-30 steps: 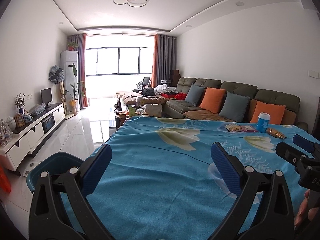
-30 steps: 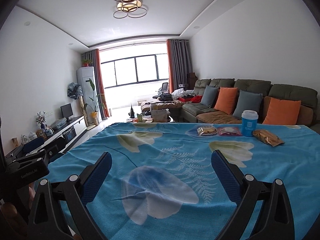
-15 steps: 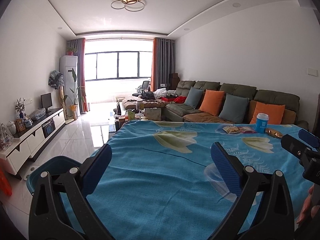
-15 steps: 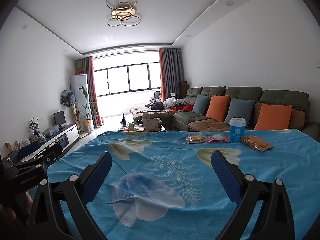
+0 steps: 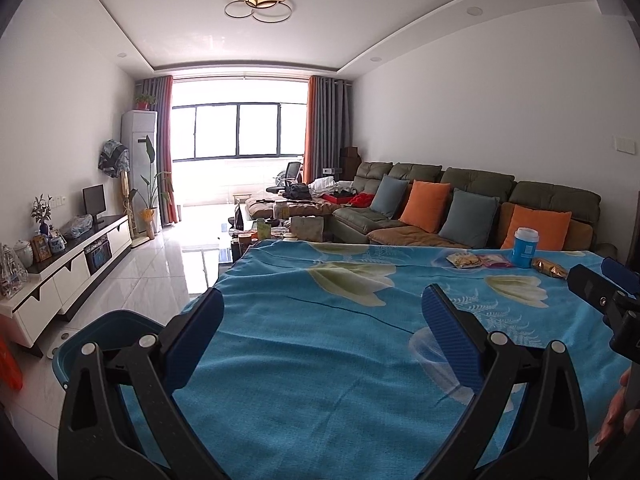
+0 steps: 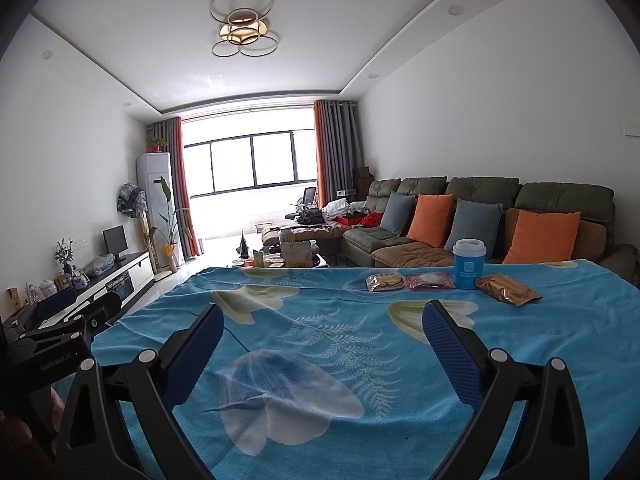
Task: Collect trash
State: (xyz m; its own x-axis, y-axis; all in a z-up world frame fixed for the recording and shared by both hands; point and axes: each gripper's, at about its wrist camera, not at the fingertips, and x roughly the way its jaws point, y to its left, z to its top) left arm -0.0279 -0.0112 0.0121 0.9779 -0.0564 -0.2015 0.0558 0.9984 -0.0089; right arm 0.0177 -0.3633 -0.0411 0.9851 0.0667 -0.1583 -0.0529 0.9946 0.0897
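Left gripper (image 5: 322, 330): jaws spread wide, empty, held above the near part of the blue floral cloth (image 5: 320, 380).
Right gripper (image 6: 322, 334): jaws likewise wide and empty, over the pale flower print.
Blue bin (image 5: 104, 332): stood on the floor off the table's left near corner, partly hidden behind the left gripper.
Trash, far right of the cloth: yellow snack packet (image 6: 386, 282) touching a pink packet (image 6: 430, 281); blue cup with white lid (image 6: 469, 264) upright just beside; gold wrapper (image 6: 508, 289) right of the cup, possibly touching it.
Sofa (image 6: 480, 216): stood beyond the table, with orange and grey cushions.
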